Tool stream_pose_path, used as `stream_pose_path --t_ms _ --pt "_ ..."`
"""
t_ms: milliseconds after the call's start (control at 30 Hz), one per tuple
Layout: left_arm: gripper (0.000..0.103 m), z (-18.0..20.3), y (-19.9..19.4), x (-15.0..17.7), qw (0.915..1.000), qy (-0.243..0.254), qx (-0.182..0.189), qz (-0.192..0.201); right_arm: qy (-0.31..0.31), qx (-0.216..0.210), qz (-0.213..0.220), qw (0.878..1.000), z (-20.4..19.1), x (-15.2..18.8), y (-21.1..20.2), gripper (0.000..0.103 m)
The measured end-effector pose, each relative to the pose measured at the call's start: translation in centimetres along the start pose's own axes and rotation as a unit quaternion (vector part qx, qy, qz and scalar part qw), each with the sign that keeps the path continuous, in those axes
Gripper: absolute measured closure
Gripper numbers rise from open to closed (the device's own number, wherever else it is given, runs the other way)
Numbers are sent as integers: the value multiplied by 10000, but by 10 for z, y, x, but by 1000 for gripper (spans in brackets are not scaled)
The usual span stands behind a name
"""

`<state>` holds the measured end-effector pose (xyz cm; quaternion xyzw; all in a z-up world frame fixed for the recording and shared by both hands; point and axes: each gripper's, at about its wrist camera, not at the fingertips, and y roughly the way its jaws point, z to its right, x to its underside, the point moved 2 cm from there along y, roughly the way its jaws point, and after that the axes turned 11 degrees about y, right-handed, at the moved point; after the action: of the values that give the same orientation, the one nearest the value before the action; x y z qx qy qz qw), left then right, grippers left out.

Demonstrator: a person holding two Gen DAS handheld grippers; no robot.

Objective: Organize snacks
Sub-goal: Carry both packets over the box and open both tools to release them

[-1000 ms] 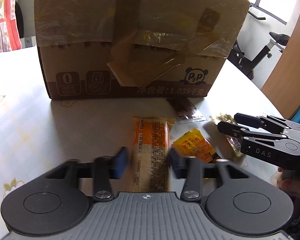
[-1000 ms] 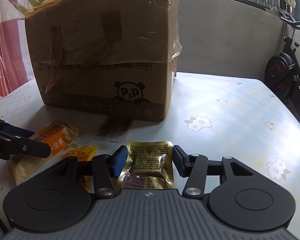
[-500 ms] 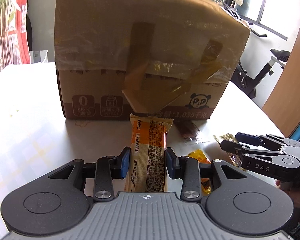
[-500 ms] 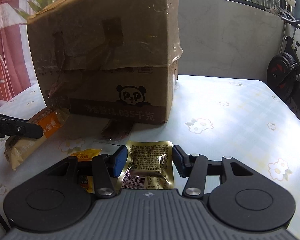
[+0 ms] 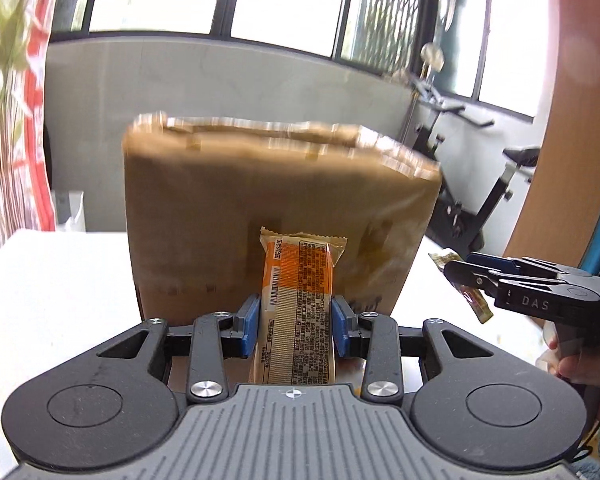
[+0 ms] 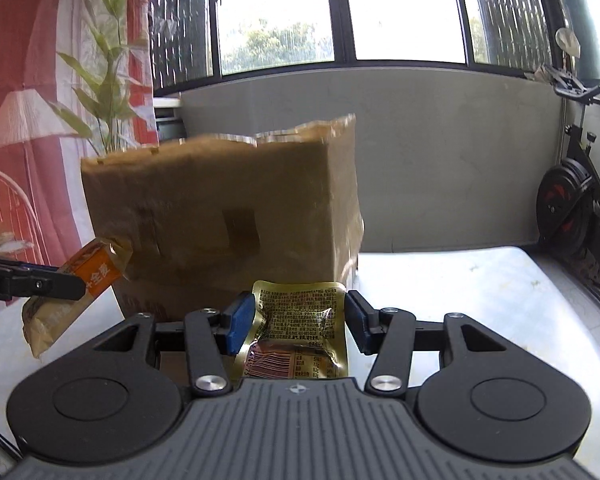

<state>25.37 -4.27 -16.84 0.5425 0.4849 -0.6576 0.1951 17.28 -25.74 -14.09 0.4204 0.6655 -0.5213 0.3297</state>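
nearest, left gripper (image 5: 295, 326) clamped on an orange snack bar (image 5: 298, 308), blue pads pressed to both long edges, bar pointing forward and lifted clear of the worktop (image 5: 56, 280). likewise right gripper (image 6: 296, 322) clenched on a gold foil packet (image 6: 300, 328), pinched at both sides, also off the worktop. seen from the left wrist view, right gripper off to the right with the foil packet sticking out of it and fingers (image 5: 568, 360) of a hand just behind; from the right wrist view, left gripper at the left edge with the orange bar drooping through it.

just beyond, a taped cardboard box (image 5: 276, 216) standing on the worktop, its top edge ragged and about level with the view; whether open cannot be told for sure. further back, a grey wall, windows, an exercise bike (image 6: 576, 216).

judging progress: two snacks picked and raised, neither in the box. probably left to do: carrying both over the rim, letting go inside, then fetching any other snacks lying below, out of sight here.
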Motion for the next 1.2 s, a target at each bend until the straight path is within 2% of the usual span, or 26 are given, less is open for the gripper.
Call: stream_pose_path --t_ms 167,300,400,533,633,733,800,833,867,967,1200 --pt "64 -13 -15 -43 9985 -35 -89 542 -112 -362 456 9982 -15 -44 1 51" --pt "64 -24 -11 -80 9960 94 -347 819 -229 -523 666 9961 -26 -76 22 51" --pt "64 -33 -1 -109 9933 192 -486 1030 -317 -517 828 9947 -34 -94 43 51" --pt "64 -37 27 -140 9908 162 -732 1125 -159 -399 771 9961 -34 -112 76 51" --pt "64 -35 57 -150 9914 100 -945 900 -226 -213 614 9976 -37 -115 99 50" --pt "63 -39 79 -150 9946 -145 -823 611 -195 8 220 9996 -40 -111 121 45" --pt "52 -37 85 -147 9961 -100 -730 493 -148 120 69 9998 -40 -109 126 45" --pt "41 -38 84 -144 9959 -53 -773 474 -143 139 46 9998 -38 -107 125 45" --pt "38 -38 80 -141 9955 -24 -805 496 -123 121 51 9998 -36 -106 122 45" --pt "38 -44 74 -134 9975 39 -610 349 -41 87 82 9999 -29 -103 110 41" --pt "38 -55 50 -116 9988 199 -441 65 -33 -206 197 9996 -27 -91 68 41"
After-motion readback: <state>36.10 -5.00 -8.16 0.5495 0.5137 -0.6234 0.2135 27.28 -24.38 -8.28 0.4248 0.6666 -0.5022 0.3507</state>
